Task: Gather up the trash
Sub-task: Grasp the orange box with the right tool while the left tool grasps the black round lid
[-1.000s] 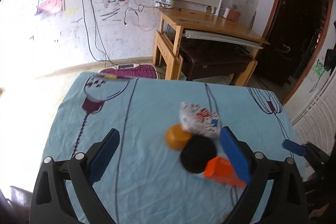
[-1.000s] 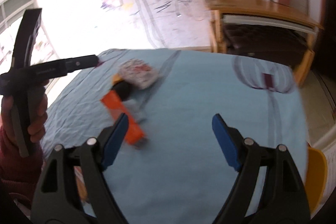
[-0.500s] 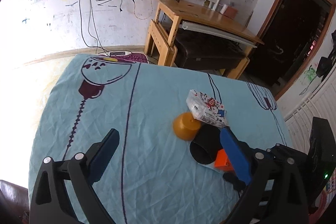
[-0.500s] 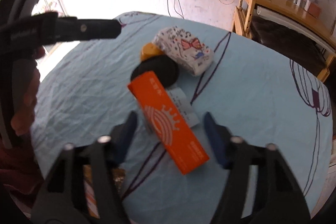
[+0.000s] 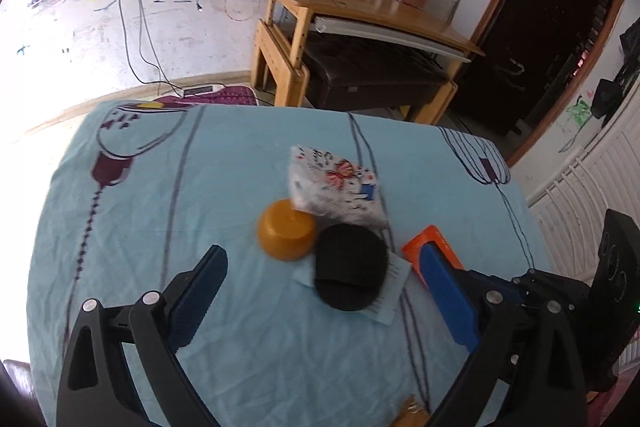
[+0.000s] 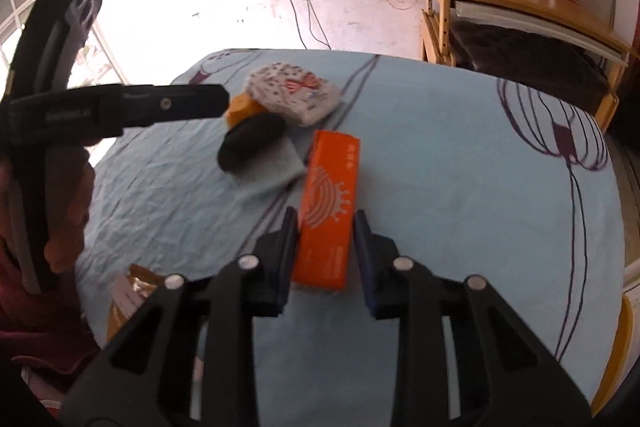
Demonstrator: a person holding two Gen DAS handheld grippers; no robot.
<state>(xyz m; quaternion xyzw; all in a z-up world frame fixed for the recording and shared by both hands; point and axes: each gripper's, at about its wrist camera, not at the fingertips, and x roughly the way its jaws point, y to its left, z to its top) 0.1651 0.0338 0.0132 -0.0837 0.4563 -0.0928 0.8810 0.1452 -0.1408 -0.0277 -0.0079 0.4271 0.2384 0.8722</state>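
An orange box [image 6: 330, 203] lies on the light blue tablecloth [image 6: 460, 167]. My right gripper [image 6: 326, 227] straddles its near end, jaws closing, with both pads against the box's long sides. To its left sit a black round pad [image 5: 350, 277] on a white paper slip [image 5: 390, 291], a yellow cap [image 5: 286, 235] and a white patterned tissue packet [image 5: 336, 187]. My left gripper [image 5: 322, 255] hovers open over the black pad with nothing between its fingers. In the left wrist view only the far corner of the orange box [image 5: 430, 241] shows.
A shiny snack wrapper [image 6: 128, 291] lies near the table's front edge. A person's hand [image 6: 68, 223] holds the left gripper's handle. Beyond the table stand a wooden desk [image 5: 380, 7], a dark bench [image 5: 372, 75] and a wall with hanging cables.
My right gripper dropped onto the orange box and its jaws narrowed from wide to the box's sides. My left gripper moved lower and nearer the pile, still open.
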